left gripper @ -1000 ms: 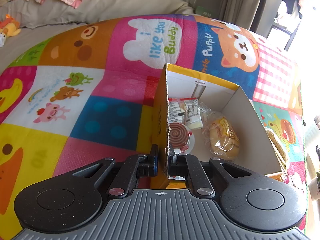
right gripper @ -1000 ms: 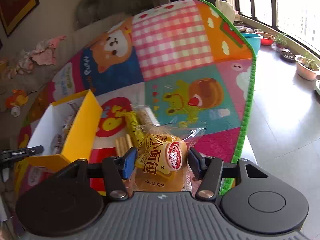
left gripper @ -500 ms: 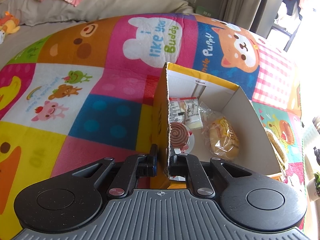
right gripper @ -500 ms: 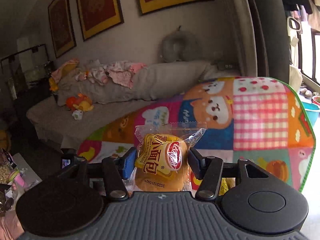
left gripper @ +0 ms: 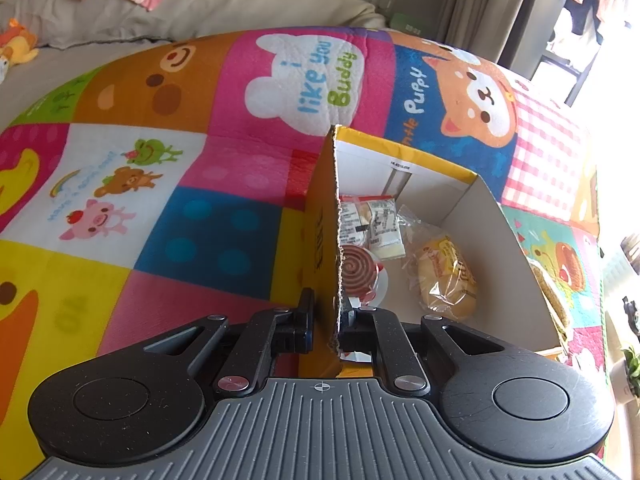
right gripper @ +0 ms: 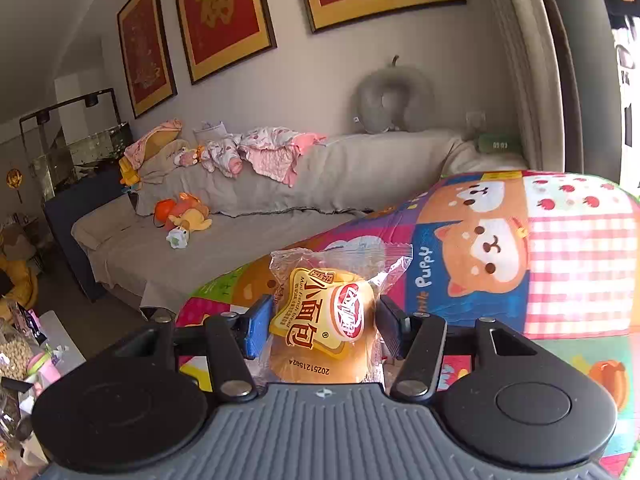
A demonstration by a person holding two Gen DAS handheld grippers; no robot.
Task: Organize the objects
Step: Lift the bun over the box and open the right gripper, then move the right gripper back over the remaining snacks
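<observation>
A yellow cardboard box (left gripper: 424, 164) with a white inside stands on the colourful play mat (left gripper: 208, 184). My left gripper (left gripper: 326, 314) is shut on the box's near left wall. Inside the box lie a wrapped bread bun (left gripper: 446, 276), a round swirl-patterned snack (left gripper: 358, 272) and small white packets (left gripper: 372, 224). My right gripper (right gripper: 324, 326) is shut on a packaged mini French bread (right gripper: 326, 316) and holds it raised in the air, looking over the mat (right gripper: 520, 264) toward the sofa.
More wrapped snacks (left gripper: 550, 300) lie on the mat just right of the box. A grey sofa (right gripper: 280, 200) with clothes and plush toys stands beyond the mat. A low table with clutter (right gripper: 24, 360) is at the left. Potted plants (left gripper: 628, 368) stand past the mat's right edge.
My right gripper has lifted the packaged bread up off the mat and tilted upward, so it now faces the sofa and wall. My left gripper still holds the box wall.
</observation>
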